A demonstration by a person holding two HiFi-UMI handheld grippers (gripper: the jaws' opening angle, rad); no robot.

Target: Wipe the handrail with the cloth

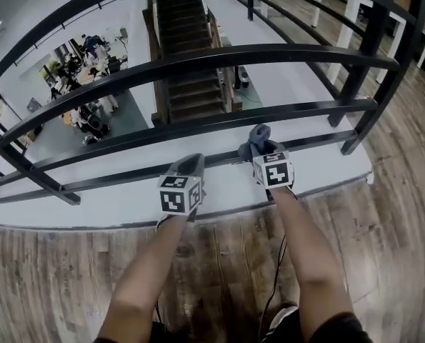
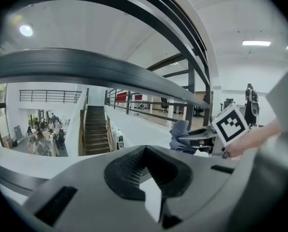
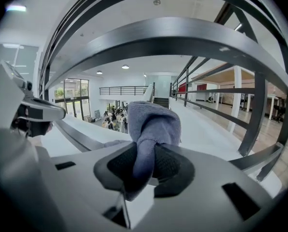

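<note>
The black metal handrail has several horizontal bars crossing the head view. My right gripper is shut on a blue-grey cloth, held at the lowest bar. In the right gripper view the cloth bunches up out of the jaws of my right gripper, with bars arching above. My left gripper hovers beside it at the same bar, shut with nothing in it. The left gripper view shows its jaws together, a bar above, and the cloth to the right.
Beyond the railing is a drop to a lower floor with a staircase and people at desks. Upright posts stand at the right. I stand on wooden flooring; a cable hangs by my right arm.
</note>
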